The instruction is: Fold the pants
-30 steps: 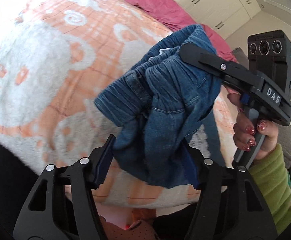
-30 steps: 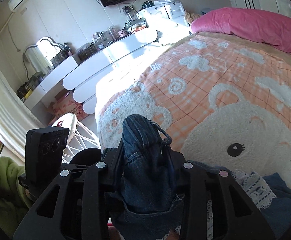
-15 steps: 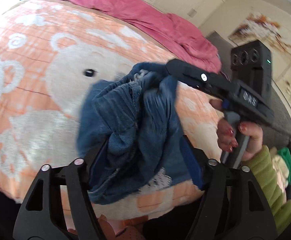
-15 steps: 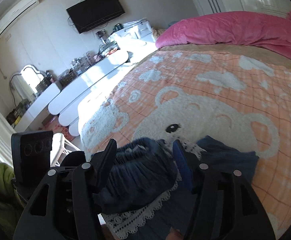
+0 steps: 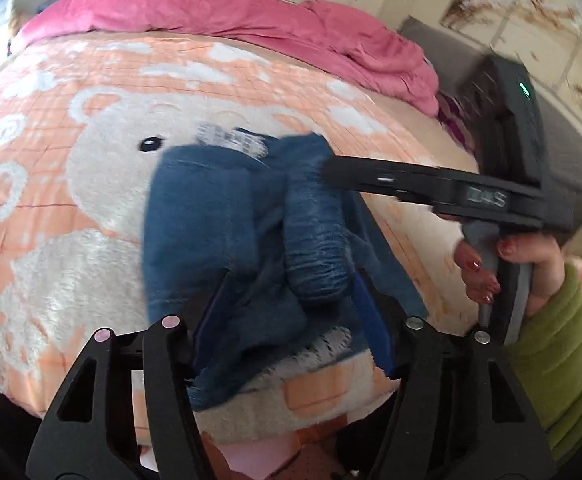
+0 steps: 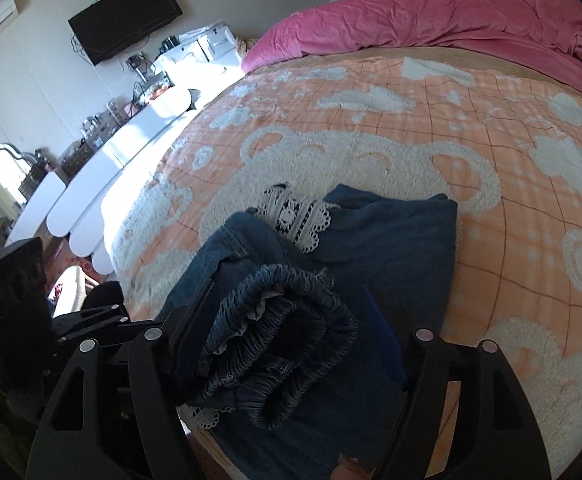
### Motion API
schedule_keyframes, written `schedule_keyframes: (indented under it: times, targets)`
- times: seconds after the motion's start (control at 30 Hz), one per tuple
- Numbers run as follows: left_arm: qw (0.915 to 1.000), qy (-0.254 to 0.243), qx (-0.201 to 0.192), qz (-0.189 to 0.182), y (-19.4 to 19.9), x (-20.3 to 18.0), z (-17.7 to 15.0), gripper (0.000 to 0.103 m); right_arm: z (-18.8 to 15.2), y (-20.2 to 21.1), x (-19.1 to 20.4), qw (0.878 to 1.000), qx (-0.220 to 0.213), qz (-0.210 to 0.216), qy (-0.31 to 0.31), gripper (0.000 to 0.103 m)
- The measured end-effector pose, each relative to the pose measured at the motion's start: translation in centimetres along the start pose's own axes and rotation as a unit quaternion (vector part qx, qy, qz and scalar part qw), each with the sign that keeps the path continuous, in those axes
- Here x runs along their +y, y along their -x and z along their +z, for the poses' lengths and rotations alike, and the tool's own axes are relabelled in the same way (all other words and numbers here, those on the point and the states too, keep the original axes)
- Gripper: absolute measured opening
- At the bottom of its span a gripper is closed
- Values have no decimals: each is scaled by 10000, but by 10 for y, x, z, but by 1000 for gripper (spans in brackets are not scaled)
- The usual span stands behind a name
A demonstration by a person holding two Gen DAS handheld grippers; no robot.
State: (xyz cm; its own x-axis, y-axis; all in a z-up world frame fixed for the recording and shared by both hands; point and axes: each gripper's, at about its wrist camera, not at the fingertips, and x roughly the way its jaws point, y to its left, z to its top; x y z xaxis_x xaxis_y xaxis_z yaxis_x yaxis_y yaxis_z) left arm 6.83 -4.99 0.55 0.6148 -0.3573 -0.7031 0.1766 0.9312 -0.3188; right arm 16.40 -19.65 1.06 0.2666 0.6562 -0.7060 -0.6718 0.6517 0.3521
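The blue denim pants (image 5: 219, 240) with white lace trim lie folded over on the orange bear blanket (image 5: 71, 200) near the bed's front edge. In the right wrist view the pants (image 6: 371, 248) show their gathered elastic waistband (image 6: 291, 320) rolled on top. My left gripper (image 5: 291, 312) is open with the denim lying loose between its fingers. My right gripper (image 6: 291, 344) is open around the waistband; it also shows from the side in the left wrist view (image 5: 431, 184), its tip resting on the pants.
A pink duvet (image 6: 431, 20) lies across the far side of the bed. White dressers (image 6: 103, 160) and a wall television (image 6: 127, 16) stand to the left. A grey sofa (image 5: 571, 136) is to the right. The bed's front edge (image 5: 291, 412) is just below the pants.
Both grippers have lowered the raised bundle of pants onto the blanket and opened. The upper part now lies folded over the legs, lace trim showing.
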Motion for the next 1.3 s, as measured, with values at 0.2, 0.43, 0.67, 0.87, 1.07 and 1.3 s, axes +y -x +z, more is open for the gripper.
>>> schedule_keyframes:
  times: [0.2, 0.43, 0.67, 0.87, 1.07, 1.3]
  targets:
    - [9985, -506, 197, 80, -12, -7, -21, 53, -23, -9, -17, 9981, 352, -484, -109, 70]
    - [9996, -173, 85, -216, 10, 2, -18, 55, -26, 12, -12, 9992, -21, -396, -73, 71]
    - [9994, 227, -237, 103, 47, 35, -7, 75, -34, 57, 2, 9966, -743, -364, 45, 76]
    - [9974, 473, -163, 525, 45, 63, 14, 76, -53, 75, 44, 9930, -1025, -227, 536, 85]
    - [9980, 498, 44, 379, 21, 76, 35, 72, -81, 59, 106, 9805, -840, -582, 1680, 85]
    - [9982, 113, 523, 266, -30, 67, 52, 34, -95, 22, 144, 9552, -367, -990, 2766, 69]
